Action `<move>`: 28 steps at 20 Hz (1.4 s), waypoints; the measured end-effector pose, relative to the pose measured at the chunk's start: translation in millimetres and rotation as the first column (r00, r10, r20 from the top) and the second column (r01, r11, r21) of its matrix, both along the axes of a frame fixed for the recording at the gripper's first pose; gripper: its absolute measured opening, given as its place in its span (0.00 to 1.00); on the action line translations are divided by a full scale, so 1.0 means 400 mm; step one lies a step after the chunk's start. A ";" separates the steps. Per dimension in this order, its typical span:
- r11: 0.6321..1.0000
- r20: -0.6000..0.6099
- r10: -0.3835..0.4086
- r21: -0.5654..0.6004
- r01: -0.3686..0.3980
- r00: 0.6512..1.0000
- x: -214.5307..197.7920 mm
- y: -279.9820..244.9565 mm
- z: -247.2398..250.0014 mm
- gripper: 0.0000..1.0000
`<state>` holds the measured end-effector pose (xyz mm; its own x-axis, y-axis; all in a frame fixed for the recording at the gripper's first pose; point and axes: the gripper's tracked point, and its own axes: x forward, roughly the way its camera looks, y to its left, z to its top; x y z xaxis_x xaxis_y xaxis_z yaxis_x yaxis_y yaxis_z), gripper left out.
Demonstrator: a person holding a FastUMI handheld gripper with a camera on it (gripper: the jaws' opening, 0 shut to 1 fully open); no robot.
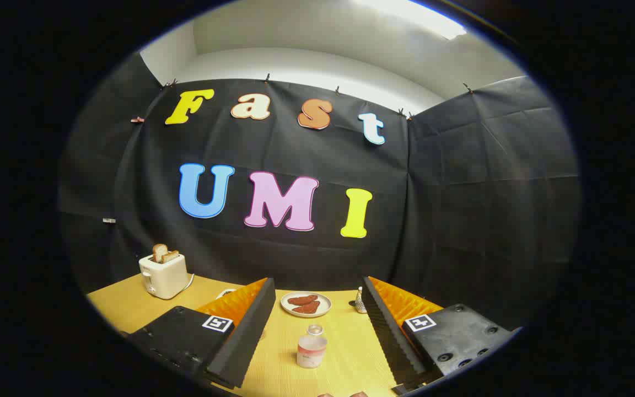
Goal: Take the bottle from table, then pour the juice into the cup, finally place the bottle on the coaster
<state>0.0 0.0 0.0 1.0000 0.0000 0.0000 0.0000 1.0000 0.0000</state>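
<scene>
**Open gripper lined up on the juice bottle**

Two gripper fingers spread wide apart frame a wooden table, holding nothing. Between them, slightly ahead, stands the small clear bottle, upright, holding pale liquid. Beyond it sits a plate with reddish food; a toaster stands far off to one side. Grasping well likely means advancing straight, centring the bottle's body between both fingers, then closing gently to keep it upright.
</scene>
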 end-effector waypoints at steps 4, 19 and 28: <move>0.999 -0.014 0.021 0.034 -0.021 1.000 -0.006 0.019 -0.019 0.97; 0.992 -0.003 0.129 0.004 -0.129 0.992 0.062 0.040 -0.019 0.97; 0.982 -0.029 0.185 0.051 -0.184 0.982 0.135 0.005 -0.125 0.97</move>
